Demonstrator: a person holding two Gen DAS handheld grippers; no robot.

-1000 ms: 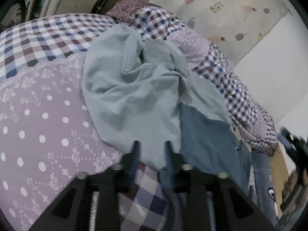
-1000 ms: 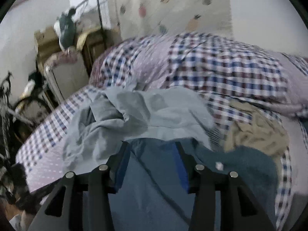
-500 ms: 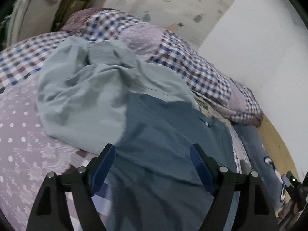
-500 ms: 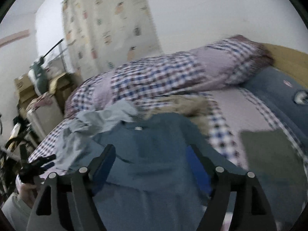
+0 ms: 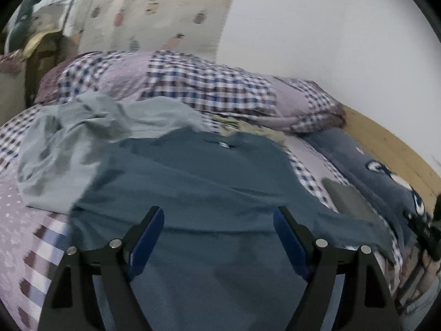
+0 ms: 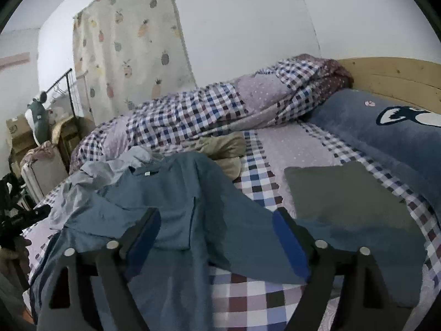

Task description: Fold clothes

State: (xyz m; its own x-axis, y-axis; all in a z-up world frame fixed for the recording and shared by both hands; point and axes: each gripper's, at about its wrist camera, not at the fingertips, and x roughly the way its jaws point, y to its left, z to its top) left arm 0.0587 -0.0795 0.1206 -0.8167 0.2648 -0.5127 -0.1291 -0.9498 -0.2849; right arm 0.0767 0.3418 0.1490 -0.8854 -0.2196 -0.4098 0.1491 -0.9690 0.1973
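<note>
Since the earlier frames, both pairs of jaws have gone from narrow to wide apart, and both cameras have swung across the bed, so the headboard end now shows.

Left wrist view: the left gripper hangs over the bed, tilted downward, jaws spread wide with nothing between the blue pads. Beyond them the dark teal shirt lies spread on the checked bedspread, collar label away from the camera, body fairly flat but rippled. Beside the shirt's far left shoulder a pale grey garment sits crumpled. To the shirt's right lies a flat grey folded piece, and past that a blue pillow against the wooden headboard. This view is motion-blurred.

Right wrist view: the right gripper also points down over the dark teal shirt; its jaws are opening, and nothing is pinched between them. One sleeve stretches right from the shirt toward the grey folded piece. A beige garment is bunched just behind the shirt's collar, below the rolled checked quilt.

Judged from this, one piece looks folded; the teal shirt is laid out but unfolded, and the grey and beige garments remain.
</note>
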